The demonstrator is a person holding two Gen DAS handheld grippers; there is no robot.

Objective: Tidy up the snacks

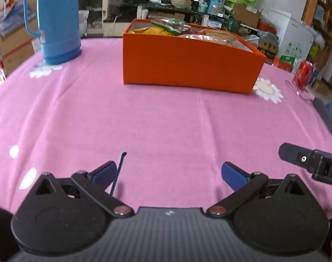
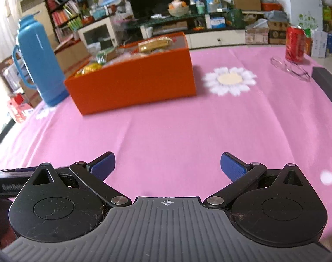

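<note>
The left gripper (image 1: 169, 172) is held over a pink cloth (image 1: 144, 120) with its blue-padded jaws spread wide and nothing between them. A thin dark stick (image 1: 119, 172) is seen beside its left finger (image 1: 104, 173); whether it lies on the cloth cannot be told. The right gripper (image 2: 167, 166) is likewise spread wide and empty, low over the same cloth, and part of it is seen at the right edge of the left view. An orange box (image 1: 187, 65) stands on the cloth ahead of both grippers, well apart from them, and snacks (image 1: 166, 29) in bright wrappers are piled inside it, some rising above its rim. A blue flask (image 1: 56, 19) stands upright to the left of the box, near it. A white daisy print (image 2: 230, 79) is seen on the cloth just to the right of the box. Further right, near the table edge, a red can (image 2: 295, 44) stands upright, with clear glasses (image 2: 290, 66) lying just in front of it and a dark case (image 2: 328, 86) beside them. A cluttered room with shelves and cartons is seen behind the table.
</note>
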